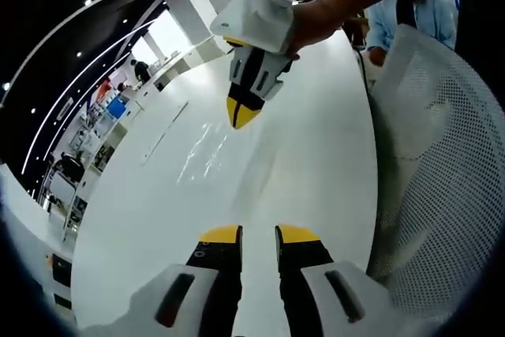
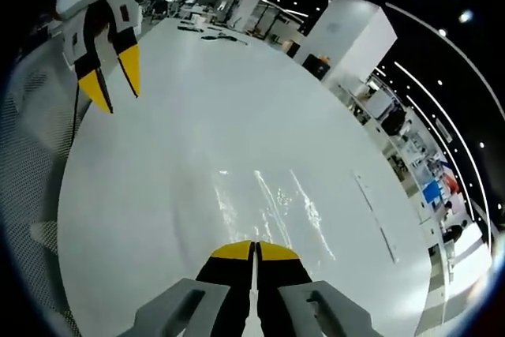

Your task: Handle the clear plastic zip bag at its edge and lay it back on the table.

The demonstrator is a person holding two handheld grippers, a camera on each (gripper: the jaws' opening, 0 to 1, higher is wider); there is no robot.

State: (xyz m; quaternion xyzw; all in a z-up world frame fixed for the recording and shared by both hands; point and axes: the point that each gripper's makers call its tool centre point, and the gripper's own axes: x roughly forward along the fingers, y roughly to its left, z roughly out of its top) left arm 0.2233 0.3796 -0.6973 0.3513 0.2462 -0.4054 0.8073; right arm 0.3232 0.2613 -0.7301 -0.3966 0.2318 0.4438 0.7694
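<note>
Room: a big bright hall with dark ceiling and strip lights, white counters and a white pillar [image 2: 353, 34] at the far side.
Surface: a long white glossy table [image 1: 300, 163] runs under both my grippers.

Left gripper view
- My left gripper [image 1: 258, 236]: its yellow-tipped black jaws rise from the bottom, a narrow gap between them, nothing in the gap, white table showing through it.
- My right gripper [image 1: 243, 112]: comes in from the top, held by my hand [image 1: 309, 21]; its yellow tips point down toward the table and look pressed together.
- Zip bag [image 1: 207, 144]: a clear, shiny, creased sheet lying flat on the table just beside and below the right gripper's tips; I cannot tell whether the tips touch it.
- Mesh chair back [image 1: 442, 187]: white, along the right side, beside the table edge.
- Person [image 1: 394, 17]: in a light blue shirt, beyond the chair.

Right gripper view
- My right gripper [image 2: 254, 248]: jaws closed, only a hairline between the yellow tips; they sit at the bag's near edge, and I cannot tell if any film is pinched there.
- Zip bag [image 2: 272, 199]: flat on the table directly ahead of the tips, glare streaks marking its wrinkles.
- My left gripper [image 2: 117, 88]: upper left, above the table, well apart from the bag, jaws a little spread and holding nothing.
</note>
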